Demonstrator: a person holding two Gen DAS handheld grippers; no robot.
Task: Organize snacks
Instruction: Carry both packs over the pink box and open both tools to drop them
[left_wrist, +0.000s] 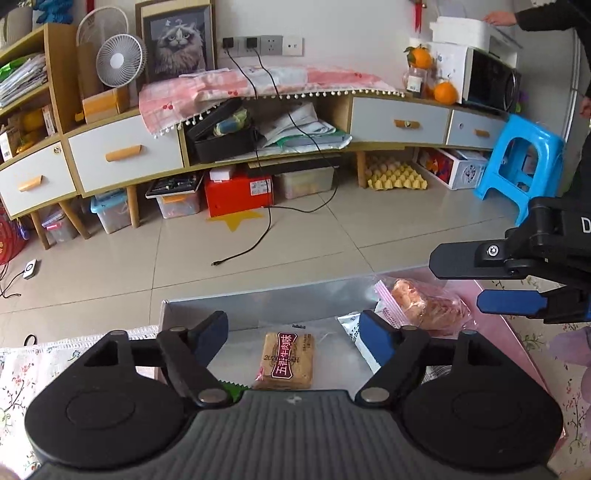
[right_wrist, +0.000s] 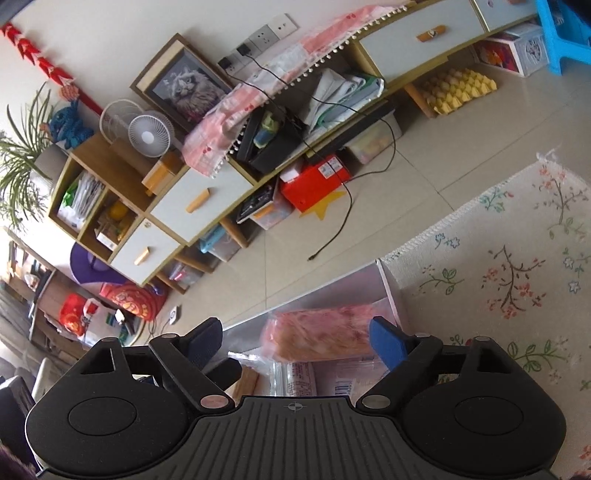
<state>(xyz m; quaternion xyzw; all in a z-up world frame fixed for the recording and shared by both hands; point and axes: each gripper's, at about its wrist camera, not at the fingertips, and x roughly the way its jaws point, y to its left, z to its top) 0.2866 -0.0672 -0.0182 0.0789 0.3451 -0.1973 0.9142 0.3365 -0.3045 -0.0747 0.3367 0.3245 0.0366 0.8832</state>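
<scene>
Open left claw above beef snack, tray

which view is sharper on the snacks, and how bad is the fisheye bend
Left wrist view: the beef-flavour snack packet is crisp enough to read its label, and the long cabinet bows into an arc. Right wrist view: the pink bagged snack is soft and smeared, the whole room tilts, and the floral tablecloth stays fairly clear.

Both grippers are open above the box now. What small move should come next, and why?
Probably lift both grippers clear. The left gripper is open, apart from the beef snack lying in the box. The right gripper is open over the pink bag, which also lies inside.
</scene>
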